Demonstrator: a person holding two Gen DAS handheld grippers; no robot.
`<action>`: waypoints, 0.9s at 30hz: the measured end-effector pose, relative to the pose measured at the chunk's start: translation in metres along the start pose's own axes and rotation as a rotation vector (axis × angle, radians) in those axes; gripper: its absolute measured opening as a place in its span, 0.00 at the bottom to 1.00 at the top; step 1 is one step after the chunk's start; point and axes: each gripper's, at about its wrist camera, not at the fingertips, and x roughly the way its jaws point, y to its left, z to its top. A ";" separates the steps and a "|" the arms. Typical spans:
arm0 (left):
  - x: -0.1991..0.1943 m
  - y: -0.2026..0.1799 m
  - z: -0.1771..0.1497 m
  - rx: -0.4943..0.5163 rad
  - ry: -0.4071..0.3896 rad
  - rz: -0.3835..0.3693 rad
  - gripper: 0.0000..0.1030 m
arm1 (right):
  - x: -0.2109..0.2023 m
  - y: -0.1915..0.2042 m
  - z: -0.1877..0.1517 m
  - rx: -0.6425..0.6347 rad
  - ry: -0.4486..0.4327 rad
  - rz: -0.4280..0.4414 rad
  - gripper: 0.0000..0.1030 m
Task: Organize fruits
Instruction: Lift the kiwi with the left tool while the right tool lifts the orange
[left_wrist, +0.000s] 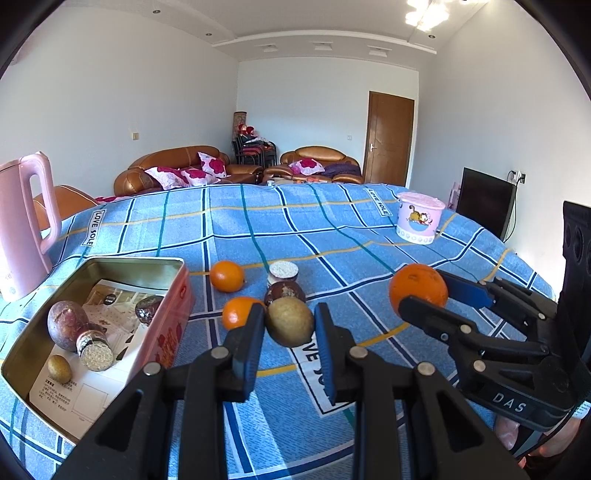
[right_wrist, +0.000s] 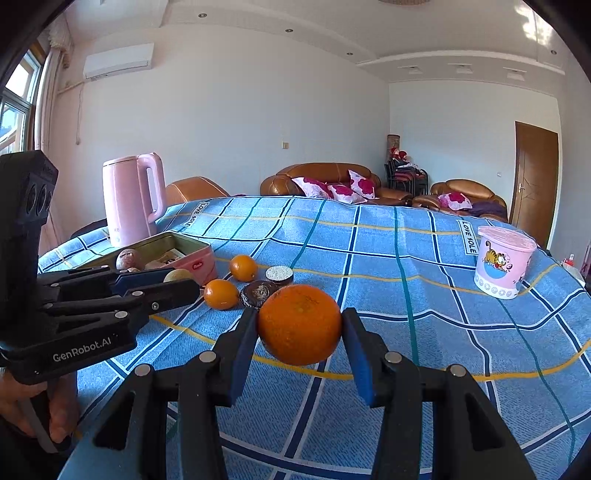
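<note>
Fruit held aloft: my left claw clamps a firm brownish fruit, my right claw a round orange. Both seem light and prone to roll, so I grip across their widest middles.

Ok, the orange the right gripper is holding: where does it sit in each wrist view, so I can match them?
Left wrist view: the held orange is at right of centre, clamped at the right gripper tips reaching in from the right.
Right wrist view: it sits at centre, between that gripper's fingers.
Shared landmark: the pink cartoon tub on the far right of the cloth.
</note>
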 end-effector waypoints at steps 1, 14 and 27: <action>-0.001 0.000 0.000 0.001 -0.004 0.001 0.28 | -0.001 0.000 0.000 -0.001 -0.004 -0.001 0.47; -0.008 -0.004 -0.001 0.020 -0.041 0.017 0.28 | -0.010 0.003 -0.002 -0.017 -0.057 -0.008 0.47; -0.014 -0.007 -0.002 0.037 -0.078 0.036 0.28 | -0.017 0.006 -0.003 -0.030 -0.105 -0.009 0.47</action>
